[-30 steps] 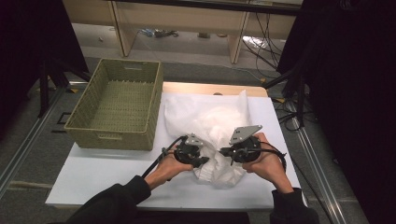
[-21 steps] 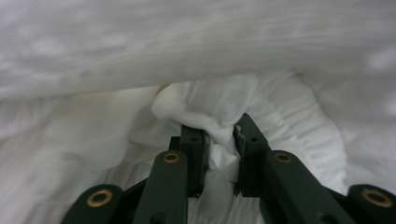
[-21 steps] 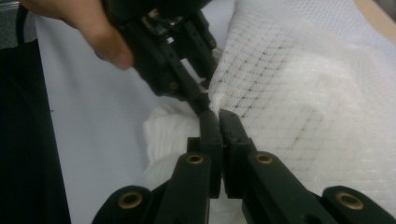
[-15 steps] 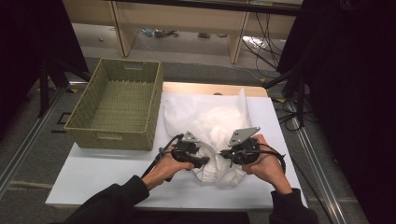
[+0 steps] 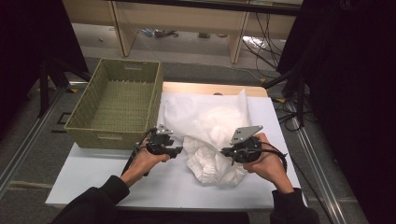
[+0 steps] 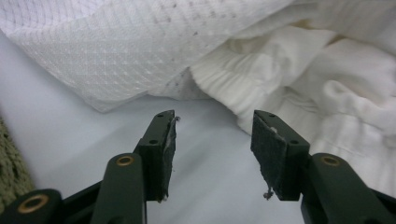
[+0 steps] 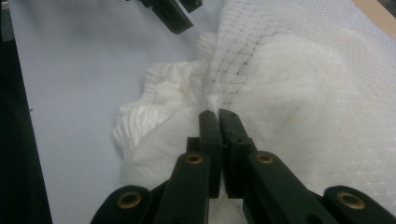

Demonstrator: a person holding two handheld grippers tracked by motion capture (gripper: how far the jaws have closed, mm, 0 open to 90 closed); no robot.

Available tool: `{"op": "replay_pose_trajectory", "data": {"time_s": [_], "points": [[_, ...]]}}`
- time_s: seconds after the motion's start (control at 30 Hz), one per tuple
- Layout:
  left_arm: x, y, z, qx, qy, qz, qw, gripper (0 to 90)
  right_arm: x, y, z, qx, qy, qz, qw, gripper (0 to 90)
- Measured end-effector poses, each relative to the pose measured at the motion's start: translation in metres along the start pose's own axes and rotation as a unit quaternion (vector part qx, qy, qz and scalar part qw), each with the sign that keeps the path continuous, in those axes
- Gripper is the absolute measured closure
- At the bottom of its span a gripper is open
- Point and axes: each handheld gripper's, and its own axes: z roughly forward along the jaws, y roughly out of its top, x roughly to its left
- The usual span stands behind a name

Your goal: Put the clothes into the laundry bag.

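A crumpled white garment (image 5: 212,158) spills from a white mesh bag (image 5: 205,114) on the white table (image 5: 102,177). My right gripper (image 5: 224,151) is shut on the mesh bag's edge (image 7: 215,95), with the garment (image 7: 159,116) bunched below its jaws. My left gripper (image 5: 180,150) sits left of the heap, open, nothing between its pads (image 6: 164,140). In the left gripper view, the ribbed garment (image 6: 280,70) and the mesh bag (image 6: 116,42) lie just beyond the jaws. The left gripper's jaws (image 7: 170,11) also appear at the top of the right gripper view.
A woven olive basket (image 5: 116,105) stands at the back left of the table, its corner (image 6: 11,158) close to my left gripper. Shelving and cables lie on the floor beyond. Bare table surface stretches in front of the heap.
My left gripper has pulled leftward away from the cloth and now stands open. The right gripper stays clamped on the mesh, and the garment has spread out lower on the table.
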Motion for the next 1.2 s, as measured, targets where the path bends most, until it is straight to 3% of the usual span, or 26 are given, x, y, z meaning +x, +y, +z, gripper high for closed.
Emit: {"op": "replay_pose_trajectory", "data": {"time_s": [0.07, 0.1, 0.23, 0.27, 0.3, 0.33, 0.4, 0.43, 0.47, 0.5, 0.53, 0.57, 0.63, 0.67, 0.73, 0.8, 0.83, 0.9, 0.93, 0.97, 1.07, 1.1, 1.2], "points": [[0.001, 0.001, 0.005, 0.003, -0.012, -0.006, 0.9999, 50.0, 0.000, 0.000, 0.000, 0.000, 0.001, 0.001, 1.0000, 89.8], [0.001, 0.003, 0.015, -0.004, -0.033, -0.026, 0.9991, 49.2, 0.000, 0.000, 0.001, 0.001, 0.001, 0.000, 1.0000, 89.7], [-0.007, 0.010, 0.032, -0.024, -0.046, -0.017, 0.9985, 40.6, 0.001, 0.000, 0.001, 0.000, -0.003, 0.004, 1.0000, 89.6], [-0.010, 0.012, 0.036, -0.023, -0.058, -0.031, 0.9976, 40.5, 0.000, 0.000, 0.001, 0.002, 0.000, 0.004, 1.0000, 89.6], [-0.010, 0.012, 0.036, -0.023, -0.058, -0.031, 0.9976, 46.1, 0.001, 0.000, 0.002, -0.001, -0.004, 0.003, 1.0000, 89.6], [-0.018, 0.015, 0.041, -0.036, -0.079, -0.032, 0.9957, 55.4, 0.001, 0.000, 0.002, 0.001, -0.004, 0.003, 1.0000, 89.6], [-0.027, 0.019, 0.043, -0.047, -0.096, -0.010, 0.9942, 72.8, 0.001, 0.000, 0.002, 0.000, -0.002, 0.004, 1.0000, 89.7], [-0.034, 0.021, 0.043, -0.051, -0.097, 0.003, 0.9940, 76.9, 0.001, 0.000, 0.002, 0.001, -0.003, 0.007, 1.0000, 89.8], [-0.034, 0.021, 0.043, -0.051, -0.097, 0.003, 0.9940, 79.5, 0.000, 0.000, 0.002, -0.002, -0.010, 0.006, 0.9999, 89.8], [-0.050, 0.024, 0.041, -0.060, -0.105, 0.031, 0.9922, 81.7, 0.000, 0.000, 0.001, -0.004, -0.012, 0.006, 0.9999, 89.8], [-0.057, 0.026, 0.040, -0.063, -0.106, 0.043, 0.9915, 82.1, 0.001, 0.001, 0.001, -0.004, -0.010, 0.010, 0.9999, 89.9], [-0.062, 0.027, 0.039, -0.066, -0.107, 0.049, 0.9909, 82.5, -0.001, 0.000, 0.001, -0.010, -0.015, -0.002, 0.9998, 89.9], [-0.068, 0.029, 0.040, -0.070, -0.113, 0.052, 0.9898, 82.8, 0.000, 0.001, 0.000, -0.009, -0.016, 0.002, 0.9998, 89.9], [-0.068, 0.031, 0.043, -0.072, -0.110, 0.063, 0.9893, 83.0, 0.000, 0.001, 0.000, -0.009, -0.018, 0.001, 0.9998, 89.9], [-0.066, 0.035, 0.053, -0.081, -0.094, 0.048, 0.9911, 83.0, 0.000, 0.001, 0.000, -0.008, -0.009, 0.004, 0.9999, 90.0], [-0.061, 0.037, 0.064, -0.083, -0.085, 0.047, 0.9918, 83.0, 0.003, 0.002, 0.000, -0.003, -0.003, 0.006, 1.0000, 90.0], [-0.056, 0.038, 0.068, -0.086, -0.078, 0.058, 0.9916, 82.9, 0.004, 0.002, 0.001, 0.000, 0.001, 0.003, 1.0000, 90.0], [-0.055, 0.036, 0.073, -0.083, -0.090, 0.016, 0.9924, 80.9, 0.003, 0.002, 0.002, -0.001, 0.005, -0.001, 1.0000, 90.0], [-0.055, 0.036, 0.073, -0.083, -0.090, 0.016, 0.9924, 78.8, 0.003, 0.002, 0.002, -0.001, 0.005, -0.001, 1.0000, 90.0], [-0.053, 0.037, 0.066, -0.069, -0.083, 0.035, 0.9935, 72.4, 0.002, 0.000, 0.003, 0.001, 0.001, 0.001, 1.0000, 90.0], [-0.049, 0.035, 0.050, -0.056, -0.078, 0.049, 0.9941, 57.9, 0.001, -0.001, 0.002, 0.000, -0.003, 0.008, 1.0000, 90.0], [-0.047, 0.033, 0.044, -0.045, -0.077, 0.053, 0.9946, 51.2, 0.000, -0.001, 0.003, 0.002, 0.008, 0.011, 0.9999, 89.9], [-0.041, 0.027, 0.021, -0.040, -0.066, 0.051, 0.9957, 39.9, 0.001, -0.001, 0.002, 0.001, 0.005, 0.012, 0.9999, 89.9]]}}
